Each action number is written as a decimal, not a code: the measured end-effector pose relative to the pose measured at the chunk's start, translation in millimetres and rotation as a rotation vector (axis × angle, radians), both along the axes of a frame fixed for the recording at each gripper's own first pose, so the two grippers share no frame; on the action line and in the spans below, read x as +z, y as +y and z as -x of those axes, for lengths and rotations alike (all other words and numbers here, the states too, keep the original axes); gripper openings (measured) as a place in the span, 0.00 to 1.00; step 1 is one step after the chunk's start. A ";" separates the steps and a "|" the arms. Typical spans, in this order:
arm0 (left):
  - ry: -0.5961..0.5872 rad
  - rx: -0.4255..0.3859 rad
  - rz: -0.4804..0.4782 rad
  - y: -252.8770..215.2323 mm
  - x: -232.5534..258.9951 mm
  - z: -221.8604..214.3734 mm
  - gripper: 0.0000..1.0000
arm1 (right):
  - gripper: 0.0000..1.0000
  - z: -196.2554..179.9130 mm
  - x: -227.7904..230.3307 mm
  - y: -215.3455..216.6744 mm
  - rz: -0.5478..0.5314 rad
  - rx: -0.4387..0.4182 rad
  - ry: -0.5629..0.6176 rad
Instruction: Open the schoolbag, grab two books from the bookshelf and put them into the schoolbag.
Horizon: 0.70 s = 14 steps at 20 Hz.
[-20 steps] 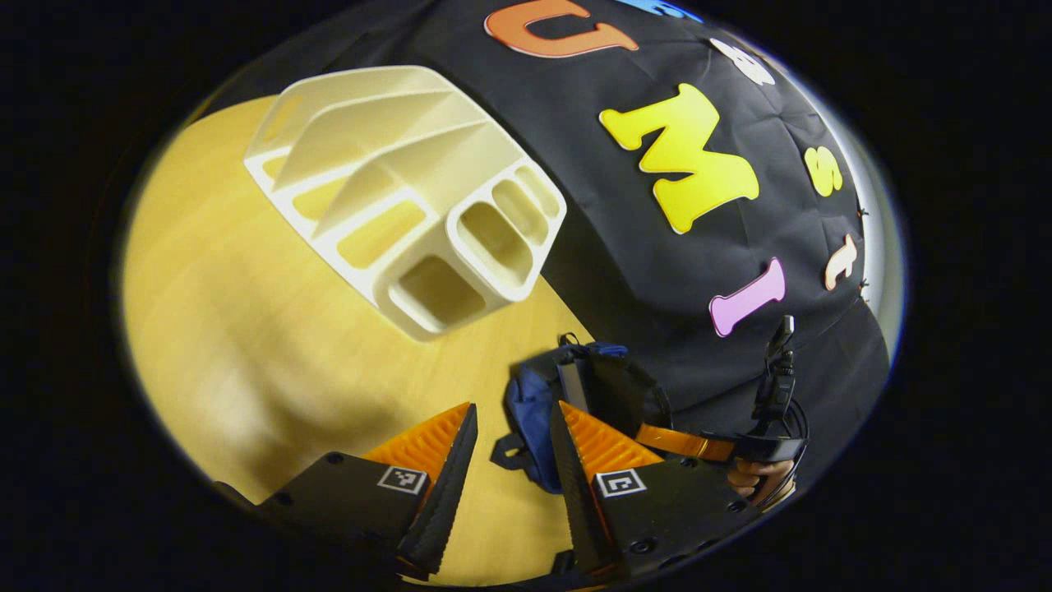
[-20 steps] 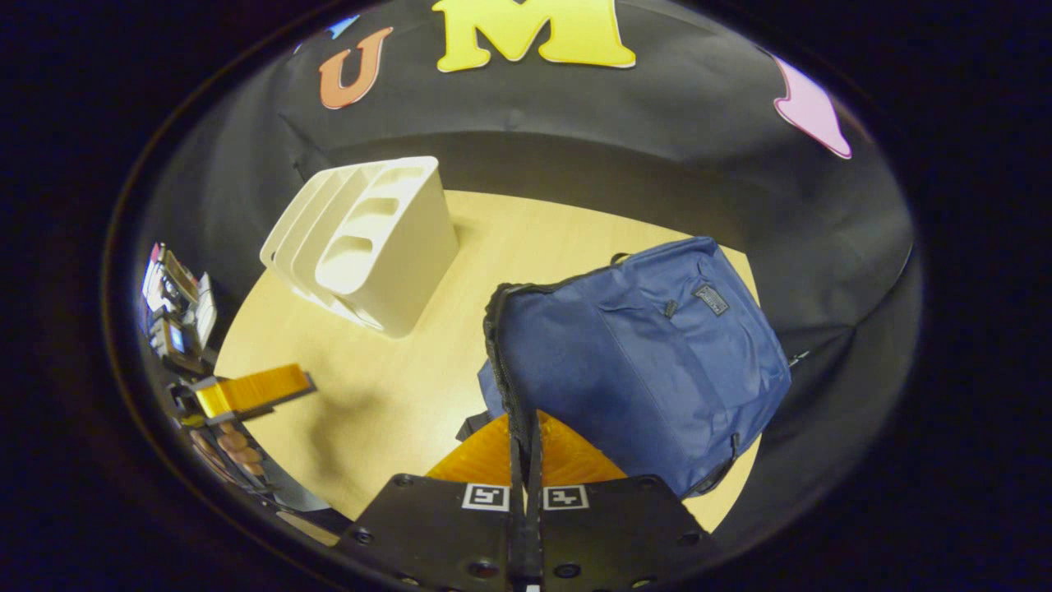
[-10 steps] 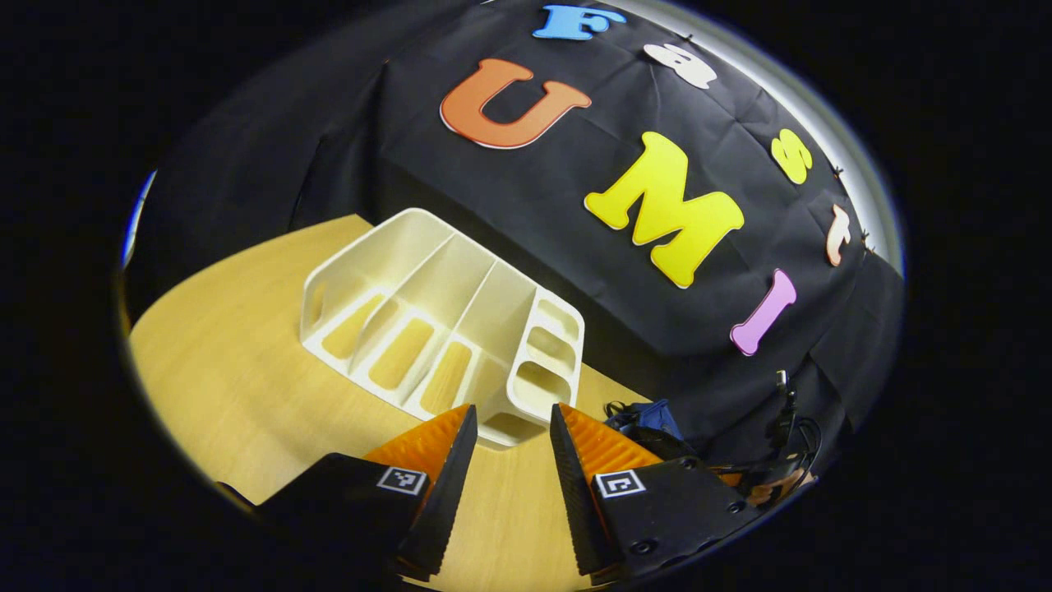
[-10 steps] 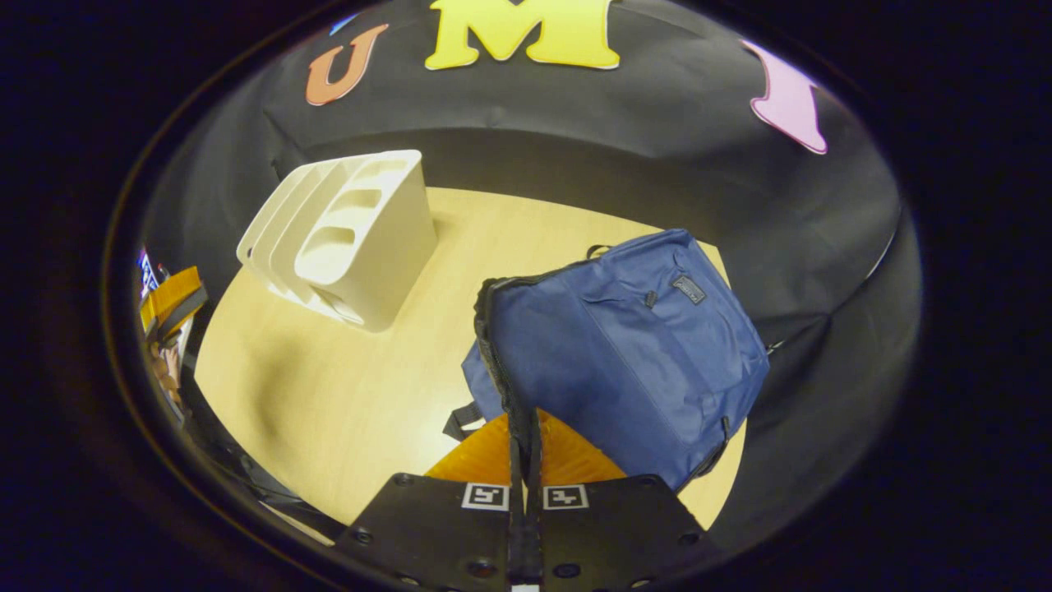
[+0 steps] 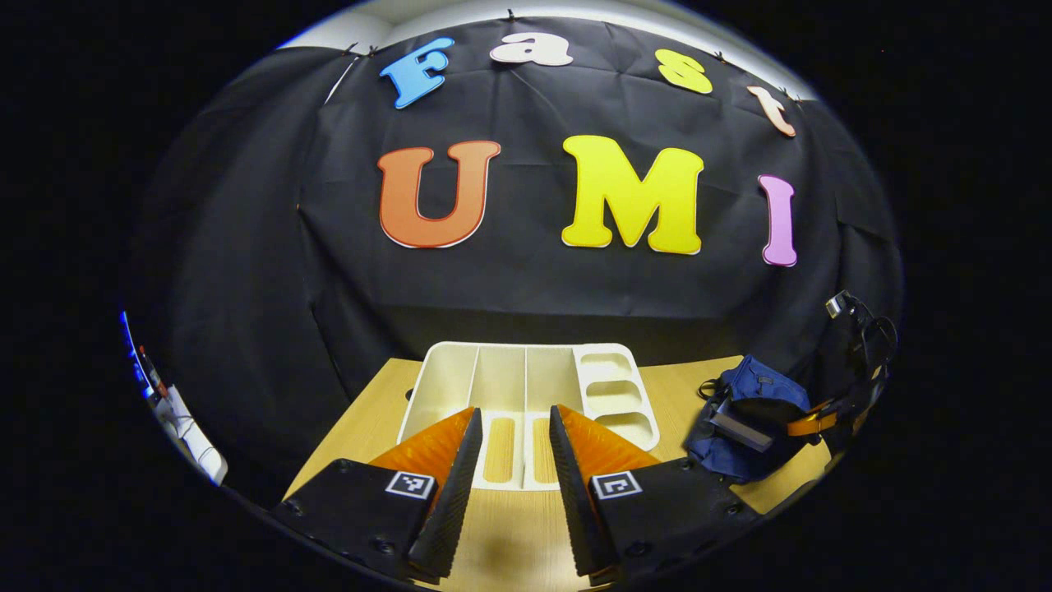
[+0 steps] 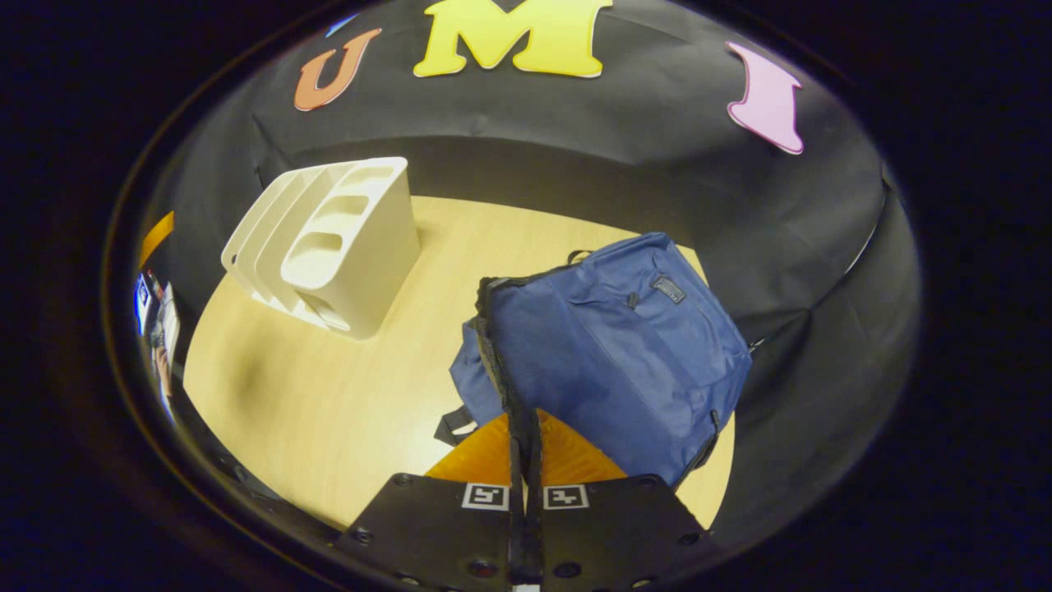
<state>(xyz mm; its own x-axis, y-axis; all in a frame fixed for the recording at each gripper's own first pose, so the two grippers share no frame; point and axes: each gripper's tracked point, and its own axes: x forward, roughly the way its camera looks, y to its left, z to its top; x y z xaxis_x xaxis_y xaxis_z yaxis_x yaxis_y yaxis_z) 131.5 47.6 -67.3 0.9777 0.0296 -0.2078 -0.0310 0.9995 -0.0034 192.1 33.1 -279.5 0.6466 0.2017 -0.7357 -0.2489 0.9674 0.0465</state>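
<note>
- Your left gripper is nearest in the left gripper view: its jaws stand apart with nothing between them. Over the last second it has swung up from a steep look down at the table to a level view facing the bookshelf head-on.
- Your right gripper stays clenched with its fingers pressed together. A dark strip of the bag's edge runs right down to the tips, so I judge it pinched there, though the contact itself is hidden.
- The schoolbag sits on the table just ahead of that gripper and has drifted only slightly in the right gripper view, so the hold looks steady.
- Farther off stands the bookshelf, well apart from the bag. Lining up the left gripper with it suggests a reach for a book, but the slots look bare.
- Count: one schoolbag, one bookshelf with three long slots and three small side pockets, two grippers, and no books that I can make out.
- I cannot tell whether the bag is open; in the left gripper view its top seems to gape.
</note>
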 end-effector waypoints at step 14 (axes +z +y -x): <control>-0.017 0.006 -0.119 12.5 59.4 28.2 0.58 | 0.18 18.7 16.6 3.0 -0.051 -0.065 -0.068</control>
<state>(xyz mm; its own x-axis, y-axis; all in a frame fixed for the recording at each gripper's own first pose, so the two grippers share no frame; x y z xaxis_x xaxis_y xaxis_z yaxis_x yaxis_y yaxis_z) 103.3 60.1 -8.0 0.9808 0.0586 -0.1858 -0.0376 0.9927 0.1143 173.3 36.1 -263.0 0.7073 0.1939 -0.6798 -0.1903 0.9784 0.0810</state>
